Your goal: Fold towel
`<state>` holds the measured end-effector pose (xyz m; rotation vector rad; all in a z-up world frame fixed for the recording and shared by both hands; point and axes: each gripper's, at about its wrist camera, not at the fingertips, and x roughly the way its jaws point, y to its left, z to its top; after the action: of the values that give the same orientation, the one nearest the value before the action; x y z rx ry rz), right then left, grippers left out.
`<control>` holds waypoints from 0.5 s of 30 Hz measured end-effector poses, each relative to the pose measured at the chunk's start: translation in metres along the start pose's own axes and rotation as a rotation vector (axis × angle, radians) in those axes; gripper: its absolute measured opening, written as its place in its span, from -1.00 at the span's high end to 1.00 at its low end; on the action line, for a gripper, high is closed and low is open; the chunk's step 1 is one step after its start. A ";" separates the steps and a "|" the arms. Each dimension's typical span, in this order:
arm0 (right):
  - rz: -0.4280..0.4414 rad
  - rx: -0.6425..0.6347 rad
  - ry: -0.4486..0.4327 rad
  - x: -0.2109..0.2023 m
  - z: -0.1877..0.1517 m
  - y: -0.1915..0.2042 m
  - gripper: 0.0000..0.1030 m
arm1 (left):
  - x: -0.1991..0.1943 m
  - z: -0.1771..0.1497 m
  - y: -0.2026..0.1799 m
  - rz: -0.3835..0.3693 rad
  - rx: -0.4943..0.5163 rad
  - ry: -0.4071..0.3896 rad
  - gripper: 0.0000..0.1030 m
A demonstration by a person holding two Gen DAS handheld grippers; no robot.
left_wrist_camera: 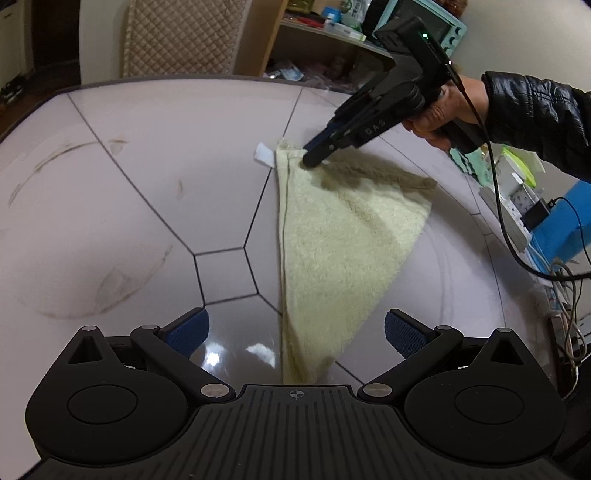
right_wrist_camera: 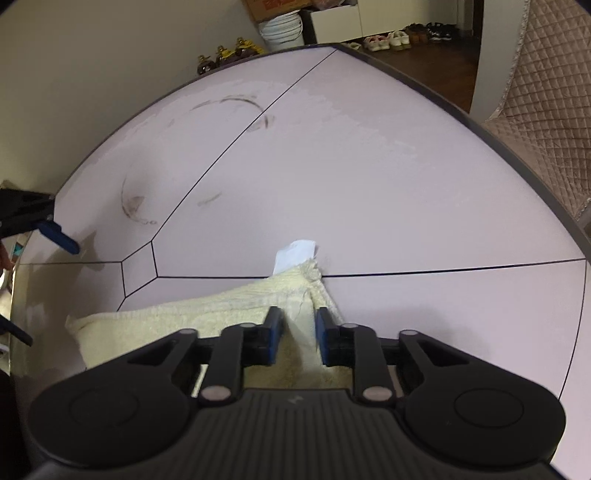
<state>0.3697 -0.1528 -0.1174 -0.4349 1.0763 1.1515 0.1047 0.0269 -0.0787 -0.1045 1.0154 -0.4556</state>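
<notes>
A pale yellow towel [left_wrist_camera: 340, 243] lies folded on the white table [left_wrist_camera: 166, 166], narrowing toward my left gripper; its white label [left_wrist_camera: 265, 154] sticks out at the far corner. My left gripper [left_wrist_camera: 295, 332] is open and empty, with the towel's near end between its fingers. My right gripper [left_wrist_camera: 314, 157] is at the far corner by the label. In the right wrist view the towel [right_wrist_camera: 221, 314] passes between the right gripper's [right_wrist_camera: 298, 325] narrowly parted jaws, which are closed on a raised fold of the towel; the label [right_wrist_camera: 295, 253] lies just beyond.
The table has dark seam lines and ring stains [right_wrist_camera: 229, 103]. A quilted chair [left_wrist_camera: 181, 37] stands behind the table. Shelves with clutter [left_wrist_camera: 332, 29] and a blue box with cables [left_wrist_camera: 561, 225] lie to the right. The left gripper's fingers [right_wrist_camera: 59, 236] show at the left edge.
</notes>
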 end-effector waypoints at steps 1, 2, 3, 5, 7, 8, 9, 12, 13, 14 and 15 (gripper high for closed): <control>0.002 0.000 -0.001 -0.001 0.001 -0.001 0.76 | 0.001 0.001 0.001 0.002 -0.004 -0.001 -1.00; 0.012 0.007 -0.018 -0.003 0.000 -0.001 0.78 | 0.001 0.001 0.001 0.004 -0.005 0.001 -1.00; 0.016 0.008 -0.028 -0.007 -0.002 -0.001 0.80 | 0.001 0.001 0.001 0.006 -0.003 0.004 -1.00; 0.025 0.004 -0.049 -0.017 -0.006 0.004 0.82 | 0.001 0.000 0.001 0.008 0.006 0.012 -1.00; 0.037 -0.011 -0.068 -0.030 -0.009 0.013 0.83 | -0.001 0.000 0.000 0.001 0.023 0.018 -1.00; 0.041 -0.020 -0.072 -0.036 -0.011 0.018 0.83 | -0.002 -0.001 0.000 0.000 0.029 0.020 -1.00; 0.059 -0.040 -0.080 -0.047 -0.016 0.028 0.83 | -0.004 -0.001 0.000 -0.001 0.036 0.022 -1.00; 0.060 -0.082 -0.076 -0.072 -0.034 0.056 0.83 | -0.008 -0.003 0.000 -0.004 0.058 0.028 -1.00; 0.056 -0.101 -0.069 -0.078 -0.041 0.066 0.83 | -0.009 -0.003 -0.001 -0.005 0.068 0.030 -1.00; 0.048 -0.110 -0.064 -0.083 -0.048 0.075 0.83 | -0.010 -0.004 -0.002 -0.006 0.076 0.033 -1.00; 0.040 -0.117 -0.059 -0.087 -0.055 0.082 0.83 | -0.010 -0.005 -0.003 -0.009 0.088 0.037 -1.00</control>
<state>0.2706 -0.2062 -0.0496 -0.4697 0.9736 1.2594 0.0953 0.0294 -0.0722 -0.0218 1.0303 -0.5111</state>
